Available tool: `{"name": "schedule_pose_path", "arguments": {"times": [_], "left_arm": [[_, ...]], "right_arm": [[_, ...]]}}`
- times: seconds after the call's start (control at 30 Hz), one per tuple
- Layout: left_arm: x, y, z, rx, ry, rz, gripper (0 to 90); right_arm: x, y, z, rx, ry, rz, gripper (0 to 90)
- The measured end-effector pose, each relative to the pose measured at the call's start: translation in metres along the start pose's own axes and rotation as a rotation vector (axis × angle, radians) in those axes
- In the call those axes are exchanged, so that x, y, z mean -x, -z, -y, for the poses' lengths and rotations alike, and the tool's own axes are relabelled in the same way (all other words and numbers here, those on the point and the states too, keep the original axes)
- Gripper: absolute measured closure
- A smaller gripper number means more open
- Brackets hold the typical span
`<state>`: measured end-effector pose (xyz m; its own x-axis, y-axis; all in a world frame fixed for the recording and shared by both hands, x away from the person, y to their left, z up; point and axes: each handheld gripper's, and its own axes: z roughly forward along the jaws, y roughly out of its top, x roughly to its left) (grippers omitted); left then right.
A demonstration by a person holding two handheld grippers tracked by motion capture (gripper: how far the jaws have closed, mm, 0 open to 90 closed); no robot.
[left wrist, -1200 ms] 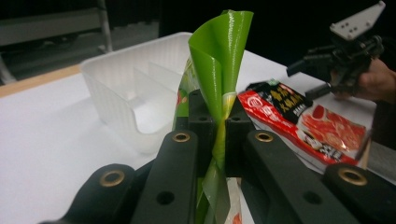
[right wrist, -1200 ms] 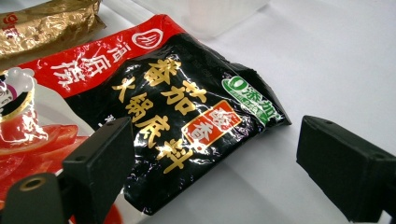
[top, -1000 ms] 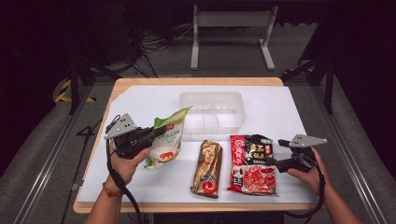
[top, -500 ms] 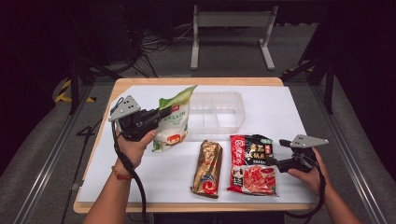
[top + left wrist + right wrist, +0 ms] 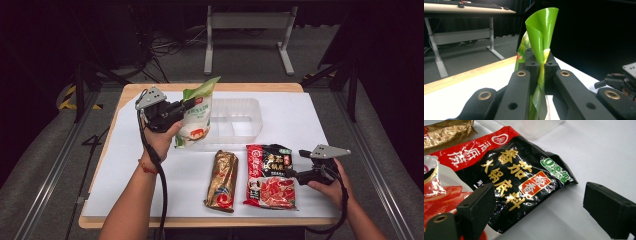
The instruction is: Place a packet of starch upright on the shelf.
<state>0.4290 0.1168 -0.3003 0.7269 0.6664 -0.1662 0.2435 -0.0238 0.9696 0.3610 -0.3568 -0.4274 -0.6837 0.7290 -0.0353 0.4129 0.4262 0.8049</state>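
Observation:
A green and white snack pouch (image 5: 196,116) hangs in the air over the table's left side, beside the clear plastic tray (image 5: 250,111). My left gripper (image 5: 186,105) is shut on the pouch's green edge (image 5: 542,42), which curls up between the jaws. A red and black sauce packet (image 5: 270,175) lies flat at the front right. My right gripper (image 5: 292,173) rests at that packet's right edge, open, with the packet's black corner (image 5: 554,172) lying between its fingers (image 5: 610,206) untouched.
A gold foil packet (image 5: 222,180) lies left of the red and black packet. White paper (image 5: 310,115) covers the wooden table. A metal stand (image 5: 247,30) and cables are on the floor beyond the table's far edge.
My left gripper has lifted the green pouch off the table and carried it away from me, toward the clear tray. The right gripper has stayed put.

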Motion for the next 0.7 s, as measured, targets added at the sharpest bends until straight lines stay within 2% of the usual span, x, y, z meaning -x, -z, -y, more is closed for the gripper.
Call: {"name": "schedule_pose_path", "arguments": {"times": [0.17,0.33,0.37,0.5,0.7], "left_arm": [[-0.005,-0.012,0.001,-0.002,-0.003,-0.026,86.3],[-0.012,-0.025,0.002,0.013,0.025,-0.043,86.4],[-0.013,-0.027,0.002,0.014,0.015,-0.051,86.4],[-0.013,-0.035,0.001,0.02,0.016,-0.065,86.4],[-0.015,-0.049,0.001,0.028,0.014,-0.112,86.4]], "right_arm": [[0.0,0.0,0.0,0.001,-0.002,0.0,11.7],[0.001,-0.001,0.001,0.0,-0.004,-0.005,11.7],[0.001,-0.001,0.001,0.001,-0.004,-0.005,11.7],[0.0,-0.002,0.001,0.0,-0.003,-0.005,11.7],[0.001,-0.001,0.001,-0.002,-0.004,-0.004,11.7]]}}
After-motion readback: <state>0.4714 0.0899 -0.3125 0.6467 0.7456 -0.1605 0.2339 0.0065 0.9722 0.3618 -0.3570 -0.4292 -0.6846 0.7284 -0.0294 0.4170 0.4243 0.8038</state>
